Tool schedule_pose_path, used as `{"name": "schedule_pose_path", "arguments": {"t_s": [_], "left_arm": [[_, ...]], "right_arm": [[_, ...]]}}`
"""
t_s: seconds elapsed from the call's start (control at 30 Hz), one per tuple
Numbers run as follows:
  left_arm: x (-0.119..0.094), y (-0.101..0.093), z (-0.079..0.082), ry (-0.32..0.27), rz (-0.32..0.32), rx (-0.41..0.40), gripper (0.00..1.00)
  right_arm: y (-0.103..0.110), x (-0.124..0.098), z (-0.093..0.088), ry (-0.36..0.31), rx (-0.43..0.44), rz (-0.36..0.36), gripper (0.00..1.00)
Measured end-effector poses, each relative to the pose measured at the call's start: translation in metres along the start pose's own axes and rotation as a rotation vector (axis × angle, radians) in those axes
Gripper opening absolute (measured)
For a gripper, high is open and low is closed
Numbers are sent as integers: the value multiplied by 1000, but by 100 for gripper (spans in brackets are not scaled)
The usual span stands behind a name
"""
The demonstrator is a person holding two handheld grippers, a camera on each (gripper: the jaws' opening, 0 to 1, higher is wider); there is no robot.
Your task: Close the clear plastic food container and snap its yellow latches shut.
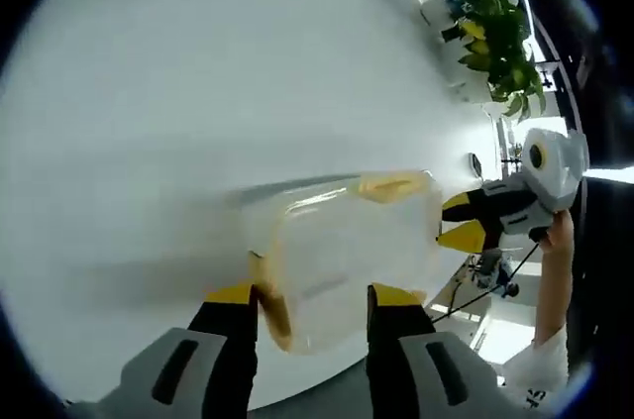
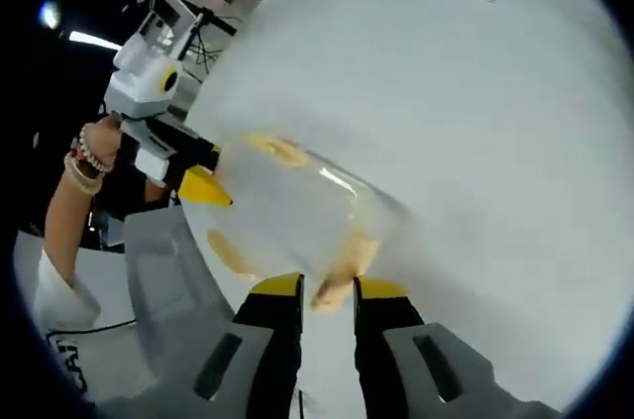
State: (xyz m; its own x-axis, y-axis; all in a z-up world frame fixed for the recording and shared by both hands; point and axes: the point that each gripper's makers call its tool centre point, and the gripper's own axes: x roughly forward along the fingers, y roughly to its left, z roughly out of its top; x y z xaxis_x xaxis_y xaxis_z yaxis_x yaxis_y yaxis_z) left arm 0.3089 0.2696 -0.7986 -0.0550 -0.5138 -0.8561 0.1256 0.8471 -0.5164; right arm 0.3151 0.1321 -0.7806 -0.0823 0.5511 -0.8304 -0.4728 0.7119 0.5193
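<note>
no legible text, labels or numbers found.
dark printing shows on the white sleeve (image 2: 61,345) at the lower left of the right gripper view, and again on the sleeve at the lower right of the left gripper view, but it is too blurred and too small to read. the container (image 1: 347,261), its yellow latches (image 1: 391,184) and both grippers carry no readable marking.
</note>
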Motion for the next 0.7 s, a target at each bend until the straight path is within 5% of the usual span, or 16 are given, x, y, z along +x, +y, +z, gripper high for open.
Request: {"name": "schedule_pose_path", "arguments": {"t_s": [0.4,0.6,0.7], "left_arm": [[0,-2,0,2,60,42,43],[3,18,-8,38,163,63,76],[3,12,-8,37,131,61,70]], "right_arm": [[0,-2,0,-16,-36,-26,15],[-1,-1,2,-30,-42,-21,15],[0,-1,2,-31,-53,-29,15]]}}
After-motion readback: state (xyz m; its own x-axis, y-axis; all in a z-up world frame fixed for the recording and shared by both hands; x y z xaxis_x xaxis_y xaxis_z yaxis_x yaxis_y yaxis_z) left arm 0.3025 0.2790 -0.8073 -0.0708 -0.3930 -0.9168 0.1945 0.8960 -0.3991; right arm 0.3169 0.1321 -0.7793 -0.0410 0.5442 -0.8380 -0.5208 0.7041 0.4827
